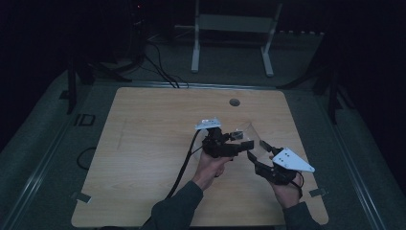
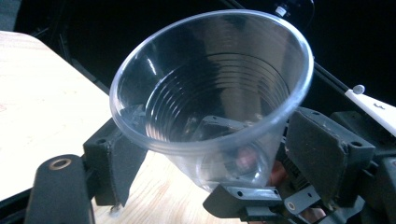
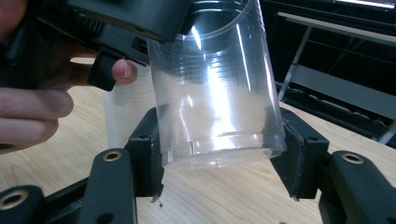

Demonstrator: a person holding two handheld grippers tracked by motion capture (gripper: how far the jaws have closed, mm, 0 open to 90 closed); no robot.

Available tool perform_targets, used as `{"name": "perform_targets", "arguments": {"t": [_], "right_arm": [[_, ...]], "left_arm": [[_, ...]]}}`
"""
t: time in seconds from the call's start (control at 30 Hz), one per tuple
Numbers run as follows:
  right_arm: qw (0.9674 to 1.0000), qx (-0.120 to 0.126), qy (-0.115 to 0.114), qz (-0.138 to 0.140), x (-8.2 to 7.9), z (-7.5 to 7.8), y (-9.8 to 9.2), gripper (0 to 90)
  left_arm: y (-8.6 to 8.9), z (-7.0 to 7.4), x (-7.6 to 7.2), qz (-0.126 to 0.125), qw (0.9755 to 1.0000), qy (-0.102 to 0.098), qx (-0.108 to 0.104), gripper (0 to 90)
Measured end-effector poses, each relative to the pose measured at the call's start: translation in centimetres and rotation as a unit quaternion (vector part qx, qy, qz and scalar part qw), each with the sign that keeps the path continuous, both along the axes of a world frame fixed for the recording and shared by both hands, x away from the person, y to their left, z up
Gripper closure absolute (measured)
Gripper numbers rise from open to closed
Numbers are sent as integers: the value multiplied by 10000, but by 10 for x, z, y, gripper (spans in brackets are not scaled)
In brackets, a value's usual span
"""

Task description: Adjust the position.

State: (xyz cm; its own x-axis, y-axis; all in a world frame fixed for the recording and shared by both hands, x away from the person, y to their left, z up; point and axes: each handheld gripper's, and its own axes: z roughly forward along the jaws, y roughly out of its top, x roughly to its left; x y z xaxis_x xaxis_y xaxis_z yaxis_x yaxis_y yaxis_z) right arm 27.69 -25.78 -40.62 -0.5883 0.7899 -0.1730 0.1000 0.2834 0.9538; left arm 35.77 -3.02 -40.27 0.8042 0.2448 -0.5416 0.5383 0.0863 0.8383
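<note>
We hold a clear plastic cup (image 1: 245, 132) in the air over the right-hand middle of the table (image 1: 143, 143), between our two grippers. The right gripper (image 3: 219, 161) has its jaws pinching the cup low on the wall, just above the base, one pad on each side. The left gripper (image 2: 205, 163) has its jaws around the cup, a pad near each side of the wall; its right pad stands a little apart from the plastic, and we cannot tell whether its left pad touches.

We judge the cup very light and thin-walled: it will give and go oval under a firm squeeze, and its smooth, ribbed sides look slippery against hard pads. The stiffest places seem to be the rolled rim and the ring at the base, so a hold near either should keep its shape better than one at mid-wall. Gentle pressure should be enough; more could crack or pop it out.
</note>
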Motion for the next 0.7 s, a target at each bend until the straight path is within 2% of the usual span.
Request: {"name": "perform_targets", "arguments": {"t": [0.07, 0.2, 0.4, 0.7], "right_arm": [[10000, -8, -1, 21, 0, 0, 0, 423], [10000, 2, 9, 35, 0, 0, 0, 421], [9999, 9, 50, 120, 1, 0, 0, 413], [9992, -13, 230, 315, 4, 2, -1, 392]], "left_arm": [[2, 0, 0, 14, 9999, 31, -96, 254], [2, 1, -2, 68, 9999, -56, -103, 279], [2, 5, -6, 163, 9995, -261, -46, 303], [2, 6, -7, 203, 9991, -360, -4, 307]]}}
